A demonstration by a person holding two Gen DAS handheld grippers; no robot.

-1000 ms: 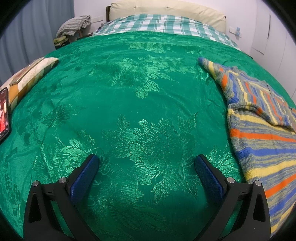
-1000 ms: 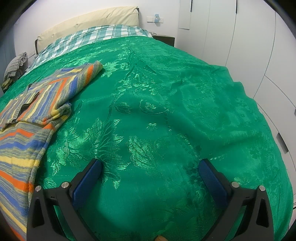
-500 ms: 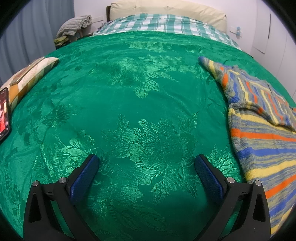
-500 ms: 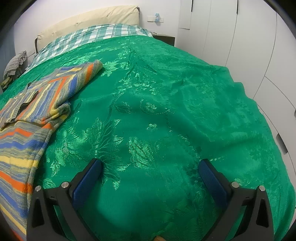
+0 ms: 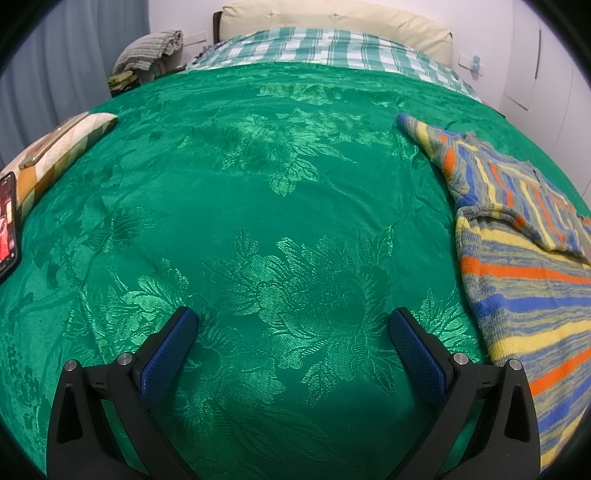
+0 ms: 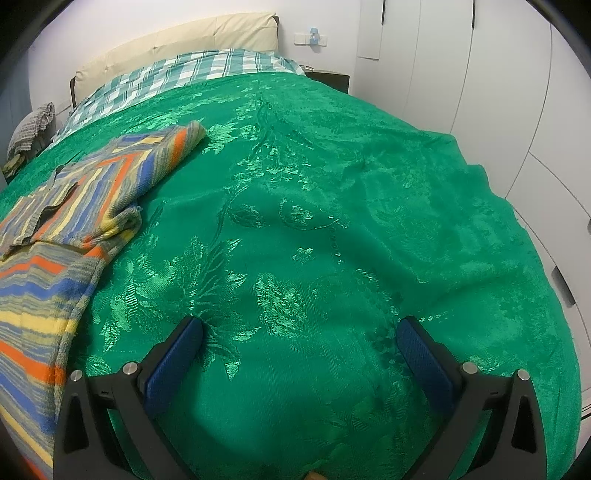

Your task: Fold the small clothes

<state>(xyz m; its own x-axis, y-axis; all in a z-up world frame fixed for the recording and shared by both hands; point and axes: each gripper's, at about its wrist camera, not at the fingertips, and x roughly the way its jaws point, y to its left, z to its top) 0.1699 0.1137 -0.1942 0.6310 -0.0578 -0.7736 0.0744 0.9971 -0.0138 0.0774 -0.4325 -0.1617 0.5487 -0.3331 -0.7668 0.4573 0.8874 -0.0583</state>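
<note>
A striped knit sweater [image 5: 524, 280] in blue, orange, yellow and grey lies on the green bedspread [image 5: 280, 206], at the right edge of the left wrist view. Its top part is folded down over the body. It also shows at the left of the right wrist view [image 6: 62, 229]. My left gripper [image 5: 293, 326] is open and empty above bare bedspread, left of the sweater. My right gripper [image 6: 301, 334] is open and empty above bare bedspread [image 6: 332, 221], right of the sweater.
A checked sheet [image 5: 325, 48] and beige headboard [image 5: 332, 14] are at the far end. A patterned pillow [image 5: 55, 151] and a phone [image 5: 7, 221] lie at the bed's left edge. White wardrobe doors [image 6: 498, 74] stand to the right. A grey cloth [image 5: 147, 55] sits beside the bed head.
The right wrist view has shifted slightly, so the sweater sits a little further left in it. The left gripper has barely moved. Both grippers stay open.
</note>
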